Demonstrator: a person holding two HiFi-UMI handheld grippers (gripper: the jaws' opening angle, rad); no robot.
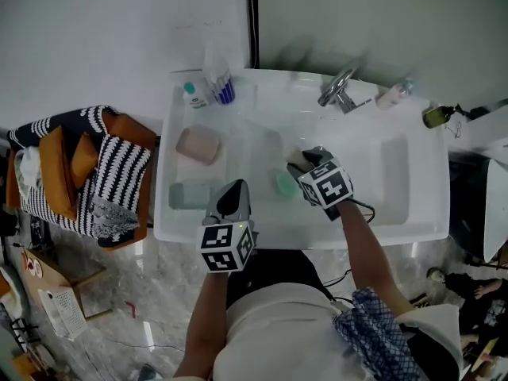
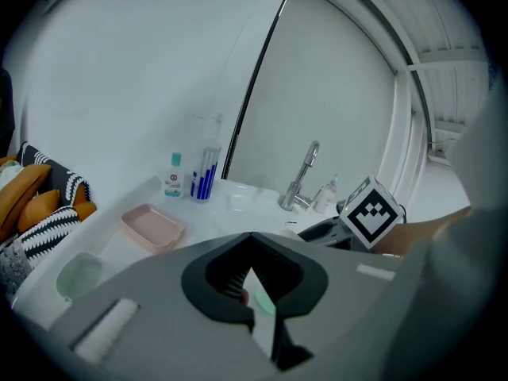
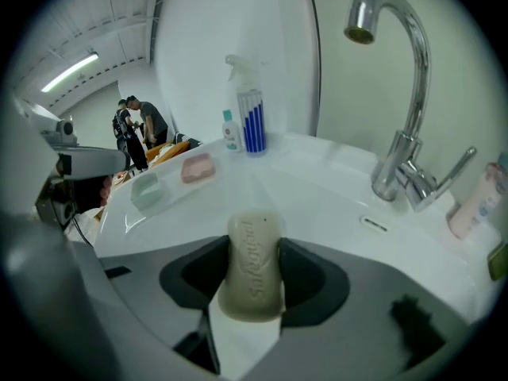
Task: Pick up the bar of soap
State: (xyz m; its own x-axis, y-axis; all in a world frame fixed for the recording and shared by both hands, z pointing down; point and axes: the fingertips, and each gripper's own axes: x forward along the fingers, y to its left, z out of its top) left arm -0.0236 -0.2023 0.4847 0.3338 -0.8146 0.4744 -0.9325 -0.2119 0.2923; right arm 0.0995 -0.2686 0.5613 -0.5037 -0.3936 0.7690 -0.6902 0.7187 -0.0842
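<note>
A beige bar of soap stands on edge between the jaws of my right gripper, which is shut on it. In the head view that gripper hangs over the middle of the white sink, and only a sliver of the soap shows at its tip. My left gripper hovers over the sink's front rim, to the left of the right one. Its jaws meet at the tips and hold nothing.
A chrome tap stands at the back of the basin. A pink dish and a pale green dish sit on the left ledge, with a spray bottle and a small bottle behind. A green round thing lies in the basin.
</note>
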